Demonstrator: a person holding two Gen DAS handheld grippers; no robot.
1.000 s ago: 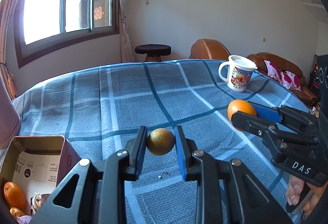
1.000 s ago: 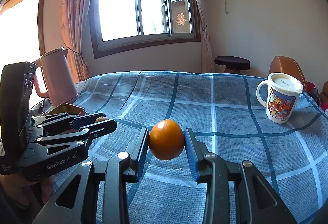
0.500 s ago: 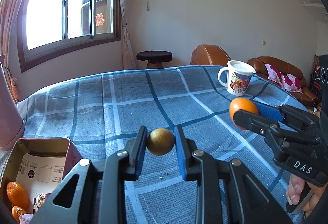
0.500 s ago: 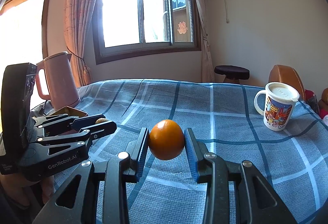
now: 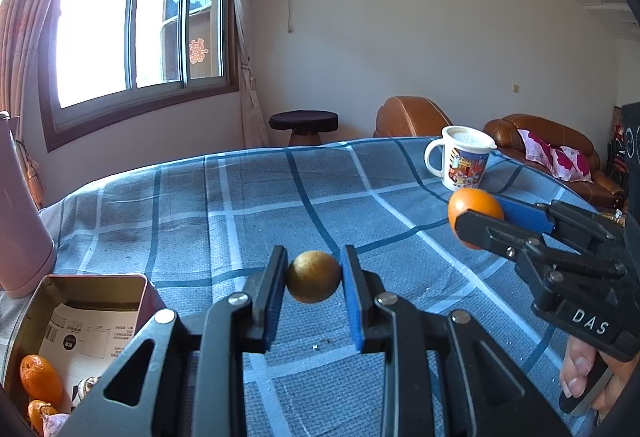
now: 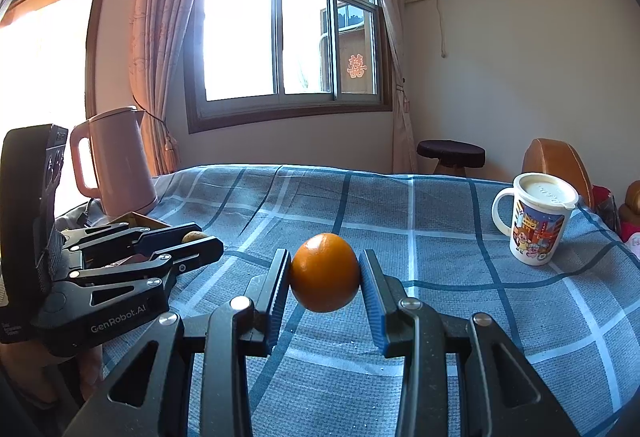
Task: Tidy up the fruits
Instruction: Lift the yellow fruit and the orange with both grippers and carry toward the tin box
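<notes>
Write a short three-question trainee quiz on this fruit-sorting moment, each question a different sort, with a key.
1. True or false: the left gripper is clamped on a small brown fruit.
2. What does the right gripper hold? A) the mug B) an orange C) nothing
3. Fill in: the open tin box already holds ____ oranges that show in the left wrist view.

Key: 1 true. 2 B, the orange; the mug stands on the blue checked cloth. 3 two.
</notes>
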